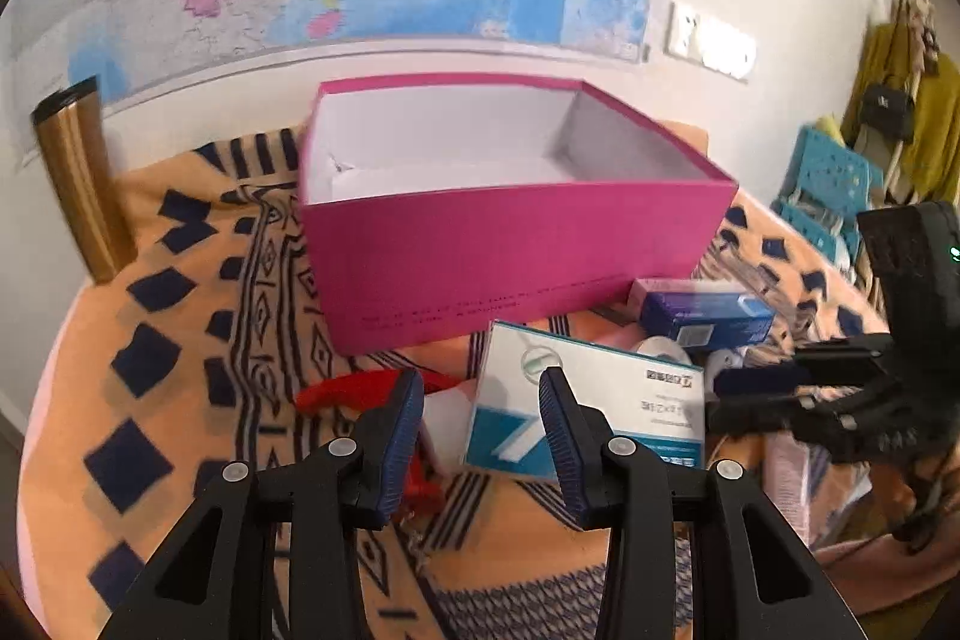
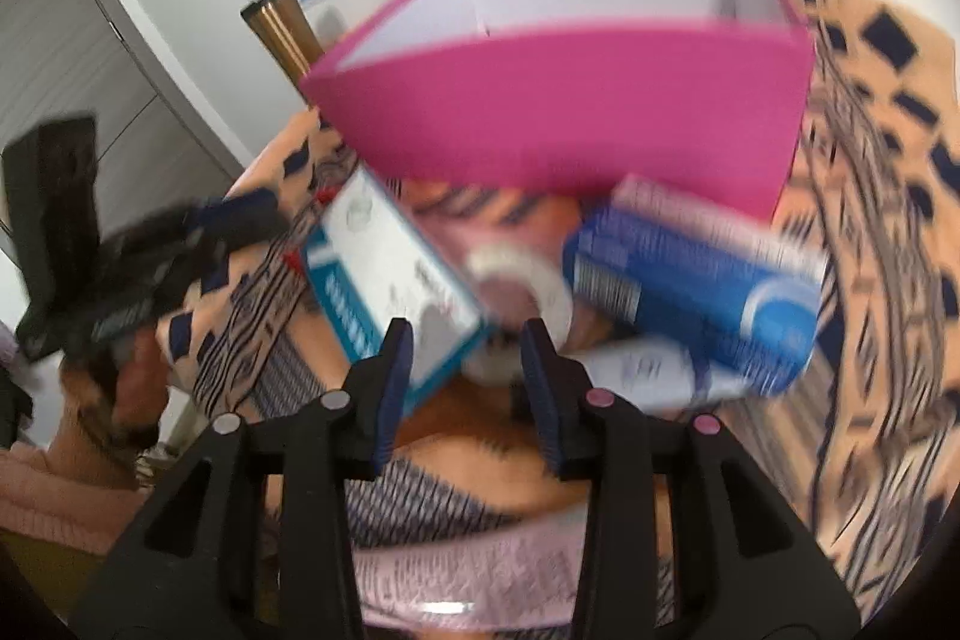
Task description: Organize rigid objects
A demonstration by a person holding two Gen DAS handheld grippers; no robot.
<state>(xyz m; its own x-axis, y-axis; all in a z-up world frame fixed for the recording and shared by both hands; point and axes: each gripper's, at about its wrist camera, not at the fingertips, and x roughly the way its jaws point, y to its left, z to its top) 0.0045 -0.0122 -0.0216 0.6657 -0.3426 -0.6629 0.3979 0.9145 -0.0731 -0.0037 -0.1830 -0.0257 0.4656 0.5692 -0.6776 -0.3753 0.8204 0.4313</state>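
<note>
Nothing packed yet: the pink box (image 1: 516, 226) stands empty at the far side of the patterned cloth (image 1: 180, 316).

Near it lie the teal-and-white box (image 1: 591, 400), the blue box (image 1: 702, 316), the tape roll (image 2: 528, 280) and a red item (image 1: 354, 391), all unsorted. Both my left gripper (image 1: 480, 421) and right gripper (image 2: 465, 370) hover with narrow jaws, holding nothing.
</note>
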